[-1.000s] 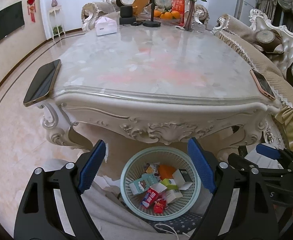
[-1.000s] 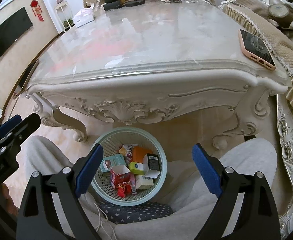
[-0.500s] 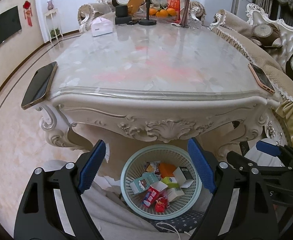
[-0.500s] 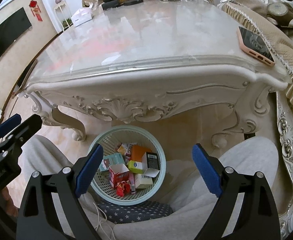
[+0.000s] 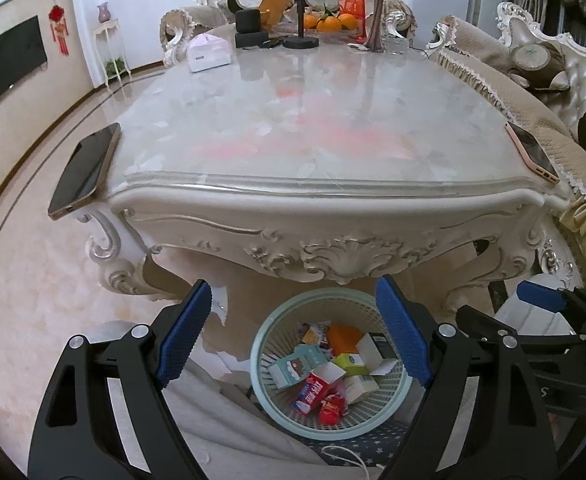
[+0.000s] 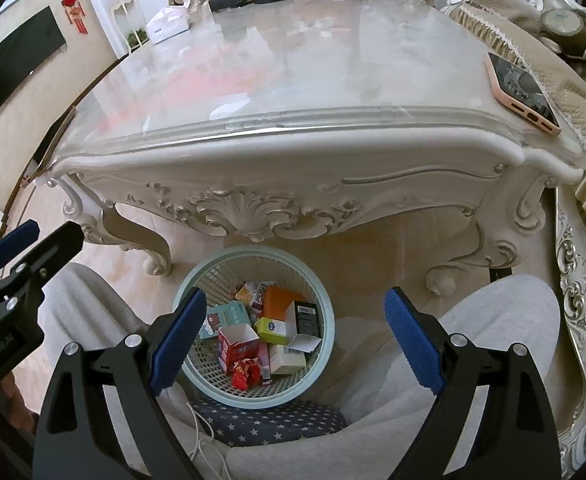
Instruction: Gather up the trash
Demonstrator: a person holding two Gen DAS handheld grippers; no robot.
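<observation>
A pale green mesh waste basket (image 5: 271,320) stands on the floor under the near edge of the ornate marble table (image 5: 293,128). It holds several small cartons and wrappers, among them an orange box (image 5: 343,336) and a red wrapper (image 5: 331,410). It also shows in the right wrist view (image 6: 325,304). My left gripper (image 5: 295,330) is open and empty, held above the basket. My right gripper (image 6: 295,338) is open and empty, also above the basket. Each gripper shows at the edge of the other's view.
A gold phone (image 5: 85,168) overhangs the table's left corner; a pink phone (image 5: 533,156) lies at the right edge. A tissue box (image 5: 207,53), oranges (image 5: 329,22), a vase and a black stand sit at the far end. Sofas (image 5: 533,92) flank the right. The person's grey-clad legs (image 6: 473,344) surround the basket.
Both grippers stay open over the basket. The left view has tilted slightly, showing more of the far end of the table. The basket's contents have not moved.
</observation>
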